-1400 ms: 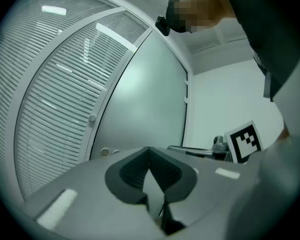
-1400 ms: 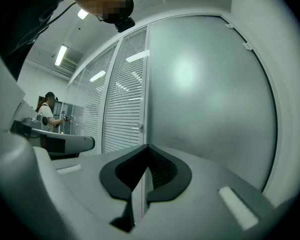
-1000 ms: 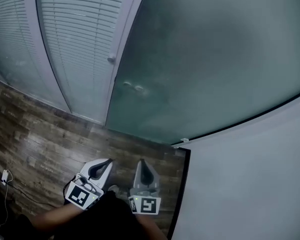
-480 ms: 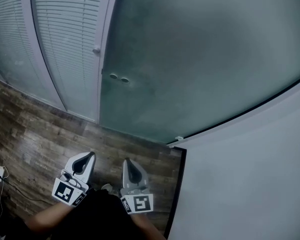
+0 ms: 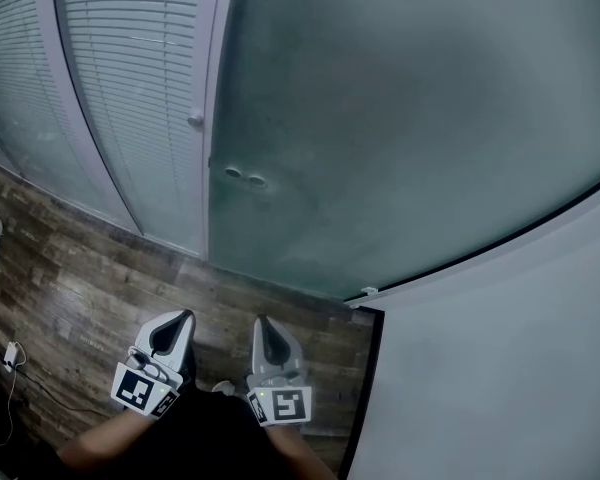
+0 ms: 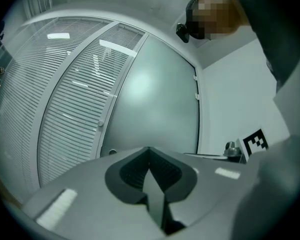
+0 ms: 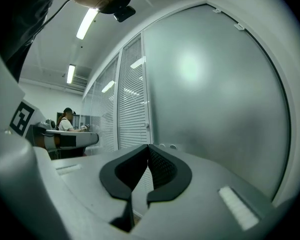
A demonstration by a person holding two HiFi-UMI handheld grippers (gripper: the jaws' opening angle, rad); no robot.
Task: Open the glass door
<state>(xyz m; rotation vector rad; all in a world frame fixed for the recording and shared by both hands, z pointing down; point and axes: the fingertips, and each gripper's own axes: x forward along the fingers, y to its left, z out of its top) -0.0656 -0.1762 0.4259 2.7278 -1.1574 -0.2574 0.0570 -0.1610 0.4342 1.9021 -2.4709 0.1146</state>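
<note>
The frosted glass door (image 5: 410, 118) fills the upper head view and stands closed, its bottom edge meeting the floor. Two small round fittings (image 5: 245, 177) sit near its left edge, and a small knob (image 5: 195, 120) is on the frame beside it. My left gripper (image 5: 176, 322) and right gripper (image 5: 263, 326) hang side by side low in the view, both shut and empty, well short of the door. In the left gripper view the closed left gripper (image 6: 149, 149) faces the door (image 6: 160, 94). In the right gripper view the closed right gripper (image 7: 148, 146) faces the door (image 7: 215, 94) and its fittings (image 7: 167, 146).
Glass partitions with white blinds (image 5: 130, 88) run left of the door. A white wall (image 5: 500, 368) with a dark edge strip (image 5: 365, 388) stands on the right. The floor (image 5: 80, 278) is dark wood pattern, with a cable and small plug (image 5: 12, 353) at left. A person sits at a desk (image 7: 66, 120) far off.
The head view has swung, so the door's fittings sit further left. Both grippers have drifted left in the view, still side by side and shut.
</note>
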